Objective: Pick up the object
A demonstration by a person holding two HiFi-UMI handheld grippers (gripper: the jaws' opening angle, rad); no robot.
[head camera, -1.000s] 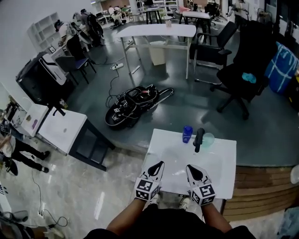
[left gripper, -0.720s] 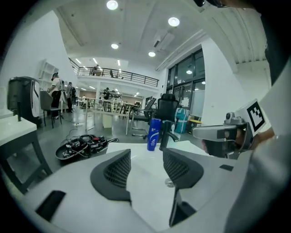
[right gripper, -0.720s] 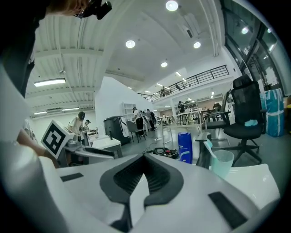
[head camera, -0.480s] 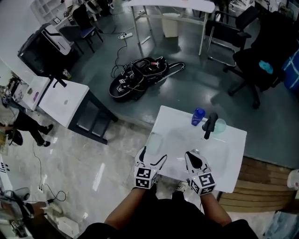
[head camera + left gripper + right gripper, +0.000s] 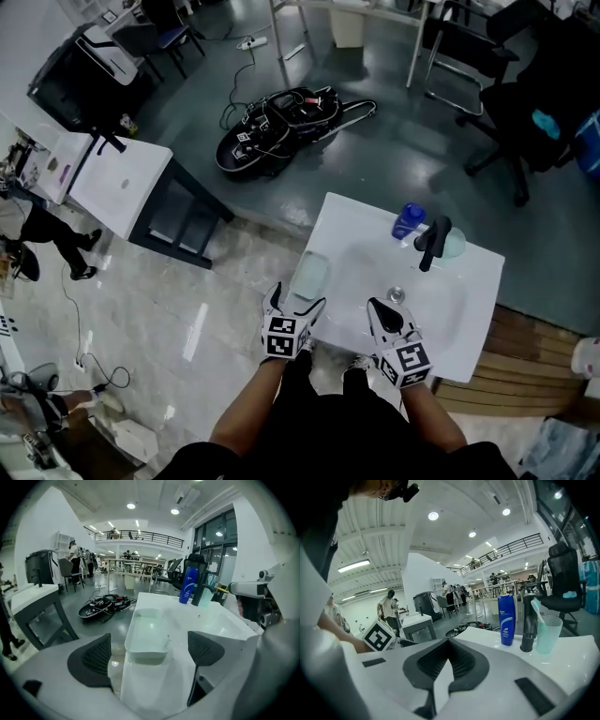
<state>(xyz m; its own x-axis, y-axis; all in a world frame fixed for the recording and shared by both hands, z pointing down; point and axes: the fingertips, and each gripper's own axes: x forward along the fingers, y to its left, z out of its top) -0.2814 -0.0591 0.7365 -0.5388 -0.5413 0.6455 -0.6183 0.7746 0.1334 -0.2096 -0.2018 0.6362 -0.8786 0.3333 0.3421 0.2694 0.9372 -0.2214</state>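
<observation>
left gripper point(image 5: 150, 649): jaws are opening, spread wide, nothing pinched. The pads touch nothing.
tray point(image 5: 147, 631): the thing to grab, I'd say. It's a pale shallow dish right ahead of the left gripper, lined up with the gap, its near end about level with the pad tips. It lies flat on the counter's left edge and looks empty.
right gripper point(image 5: 447, 662): jaws closed together, nothing in them. It hangs over the near edge of the counter, beside the left one.
counter point(image 5: 473, 319): white top with a basin sunk into it, ahead of both grippers.
bottle point(image 5: 506, 619): blue, upright, well ahead of the right gripper at the far side.
faucet point(image 5: 528, 621): black, just right of the bottle.
cup point(image 5: 548, 628): pale green, see-through, toothbrush in it, just beside the faucet on its right.
floor: black bag with cables lies well beyond the counter, ahead and left.
</observation>
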